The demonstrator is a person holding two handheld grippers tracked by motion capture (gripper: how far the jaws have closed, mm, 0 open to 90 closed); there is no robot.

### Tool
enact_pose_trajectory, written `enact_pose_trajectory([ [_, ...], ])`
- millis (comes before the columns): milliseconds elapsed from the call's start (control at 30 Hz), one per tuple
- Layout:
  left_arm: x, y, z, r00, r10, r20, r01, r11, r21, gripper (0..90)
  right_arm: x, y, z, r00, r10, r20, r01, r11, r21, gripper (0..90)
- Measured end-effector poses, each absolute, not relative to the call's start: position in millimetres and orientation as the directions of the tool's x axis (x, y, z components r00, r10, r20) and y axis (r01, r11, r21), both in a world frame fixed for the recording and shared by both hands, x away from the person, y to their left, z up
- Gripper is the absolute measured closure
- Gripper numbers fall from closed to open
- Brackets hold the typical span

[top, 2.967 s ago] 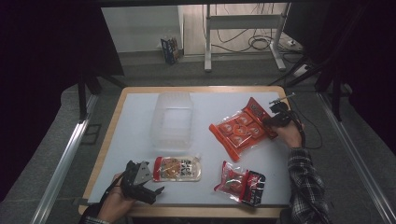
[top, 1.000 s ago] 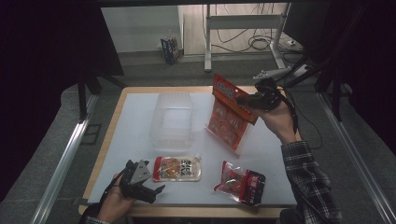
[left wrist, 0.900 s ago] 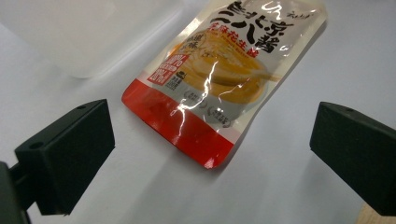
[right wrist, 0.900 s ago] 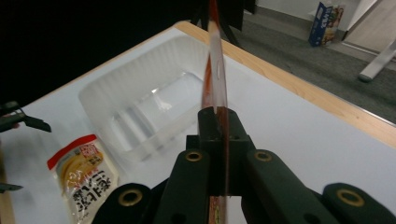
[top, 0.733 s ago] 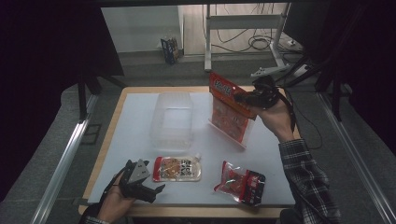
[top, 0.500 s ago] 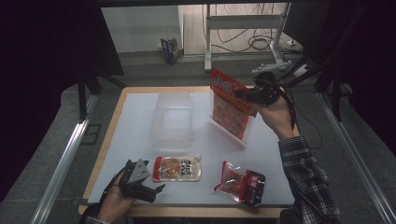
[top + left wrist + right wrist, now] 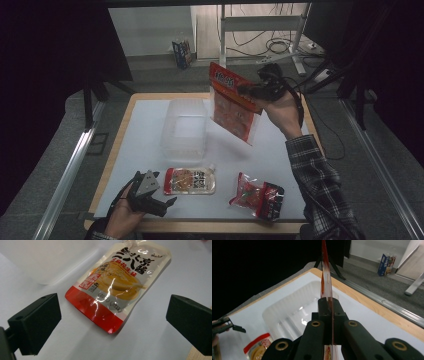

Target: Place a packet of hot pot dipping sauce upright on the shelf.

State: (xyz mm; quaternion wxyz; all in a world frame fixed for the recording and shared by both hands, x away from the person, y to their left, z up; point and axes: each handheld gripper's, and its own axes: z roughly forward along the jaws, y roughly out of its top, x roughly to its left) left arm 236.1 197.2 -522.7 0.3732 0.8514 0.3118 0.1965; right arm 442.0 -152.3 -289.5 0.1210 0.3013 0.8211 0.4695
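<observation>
We found the red packet [image 7: 233, 102] hanging in the air at upper centre of the high view, just right of the clear bin [image 7: 184, 129], pinched at its top edge by the right gripper [image 7: 248, 90], jaws fully closed on it. Nothing lay in the bin yet. The pouch [image 7: 191, 180] and small packet [image 7: 257, 194] waited at lower centre. The left gripper [image 7: 161, 201] sat wide open, empty, at lower left.

**Red snack bag held up over the table**

A flat red snack bag [image 7: 232, 102] with a clear window is held in the air by its upper edge, hanging tilted, just beside and above the clear plastic tub [image 7: 184, 129]. In the right gripper view the bag [image 7: 325, 277] is seen edge-on, thin and upright, over the tub [image 7: 297, 310].
</observation>
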Motion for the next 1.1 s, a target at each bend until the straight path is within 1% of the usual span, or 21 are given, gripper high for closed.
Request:
enact_pose_trajectory([
  [67,236,197,-523,0.728,0.677,0.102,0.384,-0.527,0.758,0.0,443,-148,-288,-0.791,0.606,0.084,0.379,0.377,0.845,89.0],
  [433,235,196,-522,0.730,0.676,0.104,0.381,-0.528,0.759,0.0,460,-97,-283,-0.805,0.586,0.097,0.374,0.373,0.849,89.0],
  [1100,234,193,-523,0.741,0.659,0.133,0.364,-0.560,0.744,0.0,486,-28,-290,-0.781,0.609,0.137,0.406,0.329,0.853,88.9],
])
